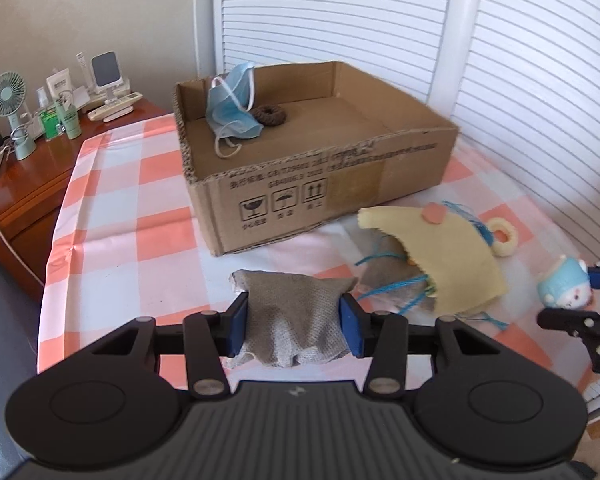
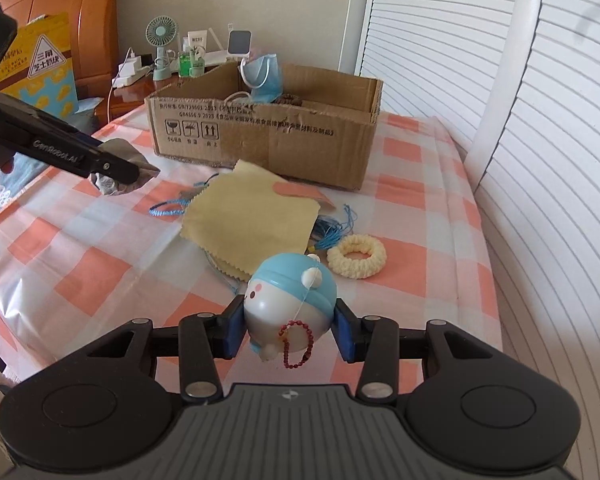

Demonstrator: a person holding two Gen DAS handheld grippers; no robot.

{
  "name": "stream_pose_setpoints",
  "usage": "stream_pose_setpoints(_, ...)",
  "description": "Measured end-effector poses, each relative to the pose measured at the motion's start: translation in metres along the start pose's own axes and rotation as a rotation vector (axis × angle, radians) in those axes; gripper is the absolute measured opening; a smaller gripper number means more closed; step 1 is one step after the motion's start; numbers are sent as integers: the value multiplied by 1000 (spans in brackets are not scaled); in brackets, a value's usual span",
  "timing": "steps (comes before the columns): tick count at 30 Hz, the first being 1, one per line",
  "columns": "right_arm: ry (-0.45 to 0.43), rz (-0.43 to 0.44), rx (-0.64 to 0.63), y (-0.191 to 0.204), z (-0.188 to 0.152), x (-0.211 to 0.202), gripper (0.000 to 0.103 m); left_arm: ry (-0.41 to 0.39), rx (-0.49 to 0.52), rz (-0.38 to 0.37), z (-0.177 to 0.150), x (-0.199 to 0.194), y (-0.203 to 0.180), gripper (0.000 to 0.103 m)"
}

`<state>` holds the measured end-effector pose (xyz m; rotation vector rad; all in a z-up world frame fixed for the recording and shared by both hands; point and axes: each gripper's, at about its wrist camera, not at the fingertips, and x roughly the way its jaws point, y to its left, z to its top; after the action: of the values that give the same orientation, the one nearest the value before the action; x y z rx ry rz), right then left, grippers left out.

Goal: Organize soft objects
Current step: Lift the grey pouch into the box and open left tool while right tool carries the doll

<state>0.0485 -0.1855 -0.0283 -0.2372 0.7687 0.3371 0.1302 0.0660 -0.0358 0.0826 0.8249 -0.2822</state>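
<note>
My left tongs (image 1: 294, 314): one pair, clamped on one grey woven cloth pouch (image 1: 292, 320), bunched between the blue pads and lifted off the worktop. My right tongs (image 2: 288, 330): one pair, clamped on one round blue-and-white plastic doll-head toy (image 2: 290, 300), with one string of dark red beads (image 2: 298, 344) hanging from it.

Loose items I count on the worktop between the tongs and the box:
- Pale yellow cloth squares with pinked edges (image 2: 252, 216): at least two, stacked; exact count unclear.
- Cream crocheted ring scrunchie (image 2: 357, 256): one, just beside the cloths.
- Blue cords and tassels (image 2: 332, 232): a tangle, partly under the cloths; I cannot count them.
- Grey fabric piece (image 1: 392, 280): one, under the yellow cloths.

Open brown cardboard box (image 1: 320, 184): one, at the far side. Inside: one light blue disposable face mask (image 1: 232, 108) draped over the wall, one dark brown scrunchie (image 1: 269, 115) on the floor of the box.

Surface: worktop under an orange-and-white checked plastic cover (image 1: 120, 200). Room: white louvred doors (image 1: 340, 12) behind; a wooden side cabinet (image 1: 32, 176) with one small green fan (image 1: 10, 100) and several bottles.
</note>
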Motion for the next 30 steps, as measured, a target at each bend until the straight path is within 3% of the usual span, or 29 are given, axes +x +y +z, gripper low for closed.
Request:
stream_pose_setpoints(10,-71,0,-29,-10,30,-7,49,-67,47,-89,28,-33,-18,46)
stream_pose_setpoints(18,-127,11,-80,-13,66,-2,49,-144,100,-72,79,-30,-24,46)
stream_pose_setpoints(23,-164,16,-100,-14,88,3,49,-147,132,-46,109,-9,-20,47)
stream_pose_setpoints(25,-173,18,-103,-14,95,5,49,-143,138,-35,117,0,-18,57)
stream_pose_setpoints(28,-180,19,-105,-12,100,9,49,-141,124,-8,124,12,-13,90)
stream_pose_setpoints(30,-179,20,-103,-12,102,11,49,-146,106,12,123,16,-11,93)
